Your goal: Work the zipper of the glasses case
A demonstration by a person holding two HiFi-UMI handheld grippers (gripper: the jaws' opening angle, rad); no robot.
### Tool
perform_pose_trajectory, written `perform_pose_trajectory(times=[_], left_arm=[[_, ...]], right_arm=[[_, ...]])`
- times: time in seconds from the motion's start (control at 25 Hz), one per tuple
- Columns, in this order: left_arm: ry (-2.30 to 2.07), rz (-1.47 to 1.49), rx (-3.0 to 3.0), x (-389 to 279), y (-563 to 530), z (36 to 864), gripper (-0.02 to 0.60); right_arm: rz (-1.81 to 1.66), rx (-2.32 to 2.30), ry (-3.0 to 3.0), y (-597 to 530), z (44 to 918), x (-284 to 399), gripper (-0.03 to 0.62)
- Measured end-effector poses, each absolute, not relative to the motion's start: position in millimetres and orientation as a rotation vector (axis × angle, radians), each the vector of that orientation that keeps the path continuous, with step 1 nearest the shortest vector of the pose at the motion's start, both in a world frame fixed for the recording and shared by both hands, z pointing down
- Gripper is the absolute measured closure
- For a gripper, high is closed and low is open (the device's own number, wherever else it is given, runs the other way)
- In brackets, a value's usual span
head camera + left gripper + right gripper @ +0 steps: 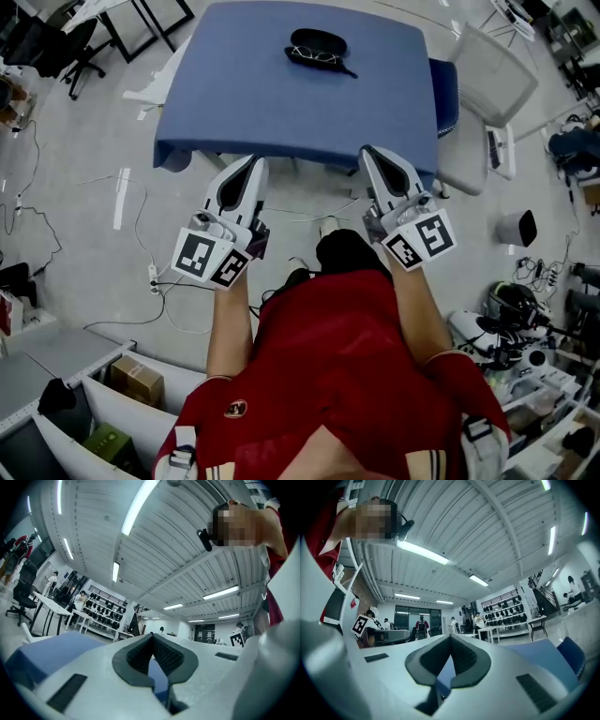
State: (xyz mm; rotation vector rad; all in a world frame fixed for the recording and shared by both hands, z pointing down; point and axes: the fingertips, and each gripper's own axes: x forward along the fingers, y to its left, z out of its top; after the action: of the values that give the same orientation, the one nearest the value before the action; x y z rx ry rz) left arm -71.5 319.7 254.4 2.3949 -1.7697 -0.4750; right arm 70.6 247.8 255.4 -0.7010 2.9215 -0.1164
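Not started: glasses case (317, 44) untouched at far side of table (281, 103).
L gripper (257, 164) & R gripper (369, 153) both closed, empty, well short.

Head view steeply down; gripper views upward, seemingly sharing table (281, 103).

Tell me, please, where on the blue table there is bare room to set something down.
Nearly all of the blue table is bare: the whole near half and the strips left and right of the glasses case. Only the far middle, where the case lies, is taken.
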Motion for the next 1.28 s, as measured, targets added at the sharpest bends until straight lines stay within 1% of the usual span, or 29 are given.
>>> perform_pose_trajectory(times=[0.28,0.48,0.88,1.28], left_arm=[[-1.765,-0.446,2.407,-75.0,294.6,255.8,0.574],[-1.796,-0.391,2.421,-91.0,266.3,251.4,0.574],[-1.817,-0.312,2.42,-118.7,173.7,252.4,0.574],[-1.833,-0.232,2.386,-131.4,74.0,261.2,0.574]], right_arm=[[-0.093,-0.731,2.917,223.1,260.6,69.8,0.599],[-0.036,-0.749,2.92,188.9,262.9,55.4,0.599],[-0.031,-0.727,2.935,97.8,268.3,26.4,0.599],[-0.076,-0.685,2.97,2.4,280.5,12.9,0.599]])
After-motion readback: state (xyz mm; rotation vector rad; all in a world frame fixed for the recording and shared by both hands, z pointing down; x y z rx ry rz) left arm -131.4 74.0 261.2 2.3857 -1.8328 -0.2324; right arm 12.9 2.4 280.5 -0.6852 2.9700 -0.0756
